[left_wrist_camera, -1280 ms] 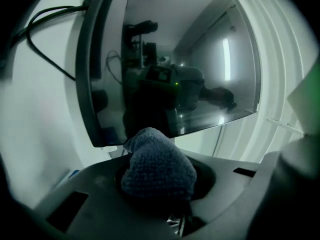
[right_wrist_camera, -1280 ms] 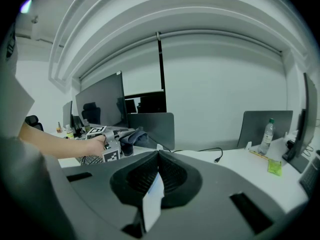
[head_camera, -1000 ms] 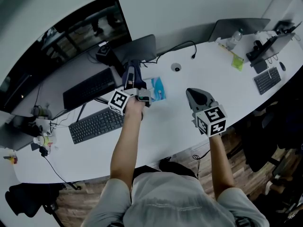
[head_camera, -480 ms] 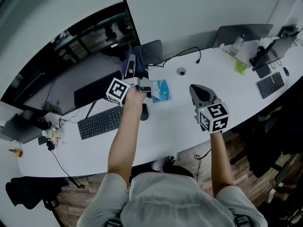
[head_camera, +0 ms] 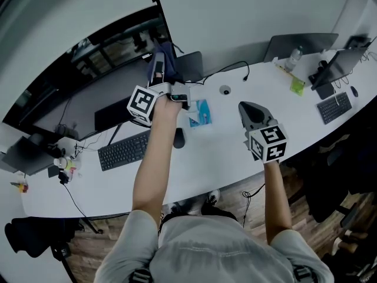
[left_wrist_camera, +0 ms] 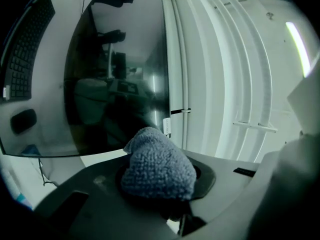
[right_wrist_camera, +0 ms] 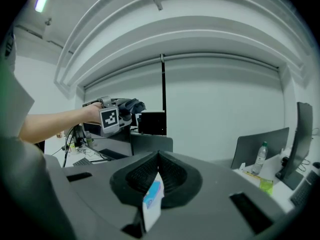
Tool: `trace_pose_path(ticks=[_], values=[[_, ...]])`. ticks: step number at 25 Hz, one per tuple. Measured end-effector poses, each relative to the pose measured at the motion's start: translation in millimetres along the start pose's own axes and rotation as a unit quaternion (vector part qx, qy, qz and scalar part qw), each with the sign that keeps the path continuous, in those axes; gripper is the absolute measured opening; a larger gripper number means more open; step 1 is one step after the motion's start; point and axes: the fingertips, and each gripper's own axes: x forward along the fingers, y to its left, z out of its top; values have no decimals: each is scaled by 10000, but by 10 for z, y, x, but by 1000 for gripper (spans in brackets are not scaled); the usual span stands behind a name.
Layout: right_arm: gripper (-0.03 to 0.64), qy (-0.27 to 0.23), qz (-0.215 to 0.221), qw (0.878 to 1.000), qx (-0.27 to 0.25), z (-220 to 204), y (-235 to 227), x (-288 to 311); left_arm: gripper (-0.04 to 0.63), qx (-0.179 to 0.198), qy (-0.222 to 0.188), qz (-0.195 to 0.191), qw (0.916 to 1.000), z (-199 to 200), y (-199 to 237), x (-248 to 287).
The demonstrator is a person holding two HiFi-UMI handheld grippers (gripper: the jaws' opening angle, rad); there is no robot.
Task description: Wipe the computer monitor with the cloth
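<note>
Cloth [left_wrist_camera: 157,164] clamped in left tongs [head_camera: 160,69] near monitor [left_wrist_camera: 115,84] edge; right tongs [right_wrist_camera: 159,159] clenched. Pressing onto screen judged next.

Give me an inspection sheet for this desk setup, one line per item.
Surface: white curved desk.
Job's things: cloth bunched in the left gripper, up by the dark monitor; contact cannot be told.
Clutter: keyboard, mouse, blue packet, bottle.
Grippers: left gripper shut on the cloth; right gripper jaws together, nothing seen held, above the desk.
Cables: black cable at the desk's back edge.
Surroundings: pale wall behind, wood floor below.
</note>
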Motion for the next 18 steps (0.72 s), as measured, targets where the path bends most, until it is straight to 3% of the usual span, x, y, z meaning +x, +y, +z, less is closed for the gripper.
trace_pose_path(ticks=[8,13,16,18], values=[[2,-153,-136,9997,-99,190,100,-188,61,-33,-142,-704,9974,216,-710,105],[2,-297,-266,9989,-227,354,358,-372,61,817,361,-991,9911,430,-1151,-106],[2,-431,-376,9979,-289,447,601,-521,61,1193,814,-966,9848,493,-1201,-416],[2,-508,-490,9970,-317,483,764,-631,61,1954,1182,-805,9703,566,-1140,-688]])
